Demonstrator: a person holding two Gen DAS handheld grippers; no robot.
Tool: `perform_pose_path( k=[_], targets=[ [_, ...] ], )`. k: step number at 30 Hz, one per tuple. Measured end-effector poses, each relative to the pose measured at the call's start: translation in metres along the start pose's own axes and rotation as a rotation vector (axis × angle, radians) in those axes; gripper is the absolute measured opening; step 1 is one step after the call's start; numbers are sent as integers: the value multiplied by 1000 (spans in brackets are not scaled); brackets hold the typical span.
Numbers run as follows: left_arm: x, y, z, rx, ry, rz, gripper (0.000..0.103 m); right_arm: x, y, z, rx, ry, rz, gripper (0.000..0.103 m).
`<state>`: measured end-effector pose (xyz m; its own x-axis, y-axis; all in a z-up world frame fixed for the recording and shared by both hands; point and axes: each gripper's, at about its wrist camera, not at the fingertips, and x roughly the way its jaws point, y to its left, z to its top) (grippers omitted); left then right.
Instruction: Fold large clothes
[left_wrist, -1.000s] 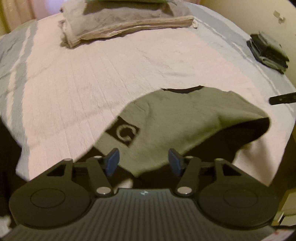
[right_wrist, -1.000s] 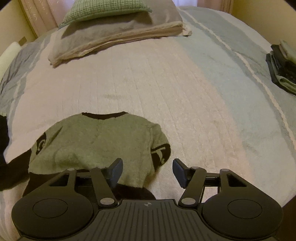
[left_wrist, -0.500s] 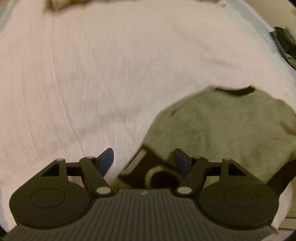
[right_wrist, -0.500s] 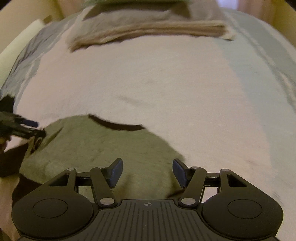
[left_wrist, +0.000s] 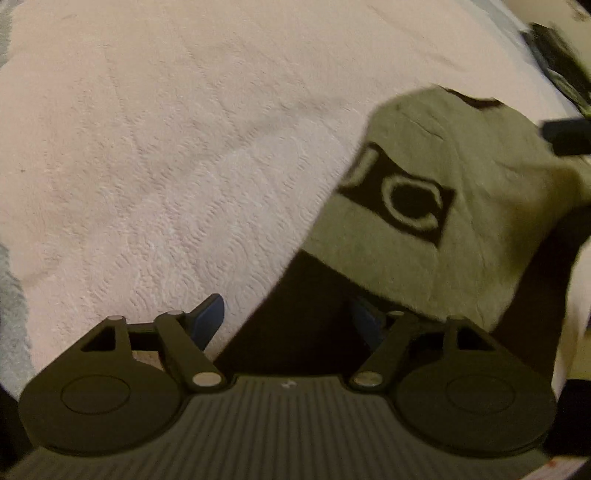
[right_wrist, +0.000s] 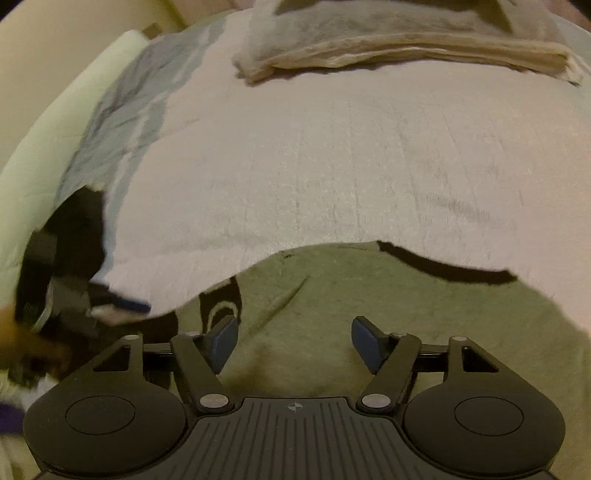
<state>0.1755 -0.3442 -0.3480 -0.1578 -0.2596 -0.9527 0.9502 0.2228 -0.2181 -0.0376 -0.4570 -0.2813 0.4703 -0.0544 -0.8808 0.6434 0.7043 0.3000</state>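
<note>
An olive-green sweater (left_wrist: 436, 155) with a black collar and a black patch bearing a letter C (left_wrist: 410, 201) lies on the pale bedspread (left_wrist: 184, 129). My left gripper (left_wrist: 288, 321) is open at the sweater's left side, its right finger tucked under a green fold, with dark cloth between the jaws. In the right wrist view the sweater (right_wrist: 369, 295) fills the lower half. My right gripper (right_wrist: 295, 343) hovers open over its body, below the black collar (right_wrist: 443, 266). The left gripper (right_wrist: 118, 302) shows at the far left in a person's hand (right_wrist: 33, 347).
A stack of folded grey and beige blankets (right_wrist: 406, 48) lies at the head of the bed. Dark folded clothes (left_wrist: 561, 62) sit at the upper right of the left wrist view. The bedspread has blue-grey stripes (right_wrist: 122, 122) toward the left edge, beside a cream wall.
Both grippers have dropped closer to the sweater. The left one has slid to its left sleeve side; the right one has moved left over the body. Both stay open.
</note>
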Motion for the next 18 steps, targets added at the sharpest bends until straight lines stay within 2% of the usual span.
perform_pose_path(
  k=[1,2,4,5,7,10,15,16,17,18],
  targets=[
    [-2,-3,-2,20,-5,-32,34,6,3,-2,27,4,-13,66],
    [-4,-6,-4,33,-12,-50,27,10,5,-1,52,6,-24,66],
    [-13,-19,-9,82,-38,-43,4,13,9,0,102,5,-52,67],
    [-22,-27,-13,106,-69,-49,5,13,14,2,118,2,-67,67],
    [-41,-38,-22,113,-124,-84,4,14,24,7,140,-14,-79,76],
    [-70,-63,-39,148,-201,-129,3,23,41,15,128,-16,-73,84],
    [-98,-100,-60,168,-274,-220,1,62,62,20,81,104,-68,85],
    [-101,-108,-64,178,-283,-233,0,68,64,18,76,134,-101,81],
    [-103,-114,-66,178,-285,-253,0,68,64,16,86,135,-122,71],
    [-106,-118,-70,172,-288,-270,0,63,60,13,98,126,-129,29]
  ],
)
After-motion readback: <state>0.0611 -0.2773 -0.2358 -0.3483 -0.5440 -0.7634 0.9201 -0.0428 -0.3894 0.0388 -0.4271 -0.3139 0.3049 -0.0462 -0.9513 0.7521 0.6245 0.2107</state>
